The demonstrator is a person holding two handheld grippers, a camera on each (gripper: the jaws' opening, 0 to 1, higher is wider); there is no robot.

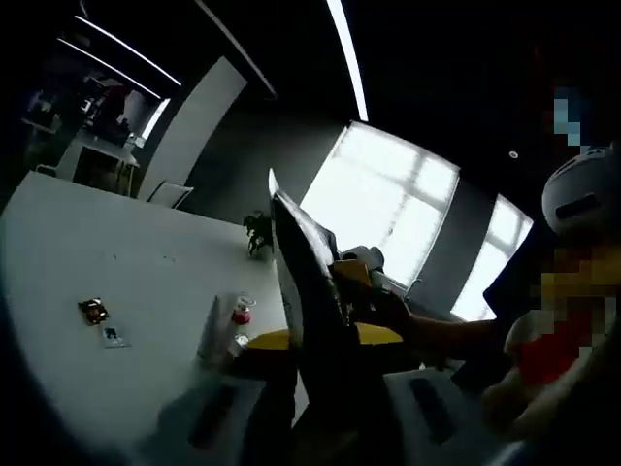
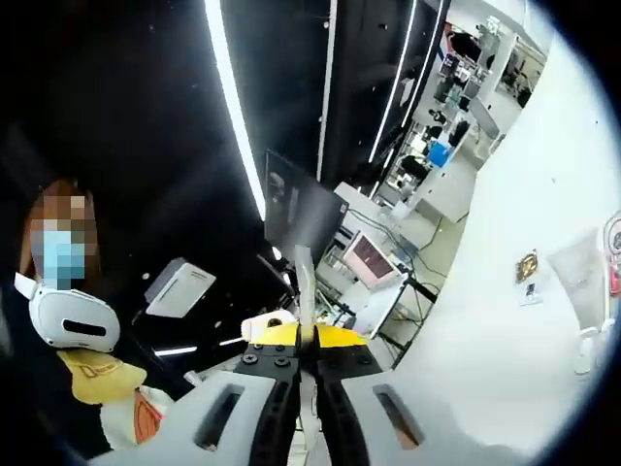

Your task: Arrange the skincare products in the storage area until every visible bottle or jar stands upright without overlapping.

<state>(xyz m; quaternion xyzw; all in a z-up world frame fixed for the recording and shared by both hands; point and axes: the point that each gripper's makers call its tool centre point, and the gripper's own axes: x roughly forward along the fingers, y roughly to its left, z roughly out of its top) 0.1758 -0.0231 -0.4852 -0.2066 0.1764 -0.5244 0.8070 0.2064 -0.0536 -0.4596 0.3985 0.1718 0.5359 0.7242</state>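
Note:
A dark flat pouch [image 1: 303,282] with a pale edge rises from between the jaws of my left gripper [image 1: 315,408], which looks shut on its lower end. The right gripper's yellow front [image 1: 374,333] meets the same pouch from the right. In the right gripper view the pouch [image 2: 299,209] stands edge-on, and my right gripper [image 2: 306,374] is shut on its thin edge. On the white table [image 1: 116,252] a pale tube [image 1: 212,330] stands beside a small red-capped bottle [image 1: 241,311]. The tube [image 2: 582,277] and a jar [image 2: 613,233] appear at the far right.
Two small sachets [image 1: 102,320] lie flat on the table left of the tube, also visible as sachets [image 2: 527,267]. A small plant [image 1: 258,233] stands at the table's far edge. A person wearing a white headset [image 1: 582,194] is close on the right, arm [image 1: 446,335] reaching in.

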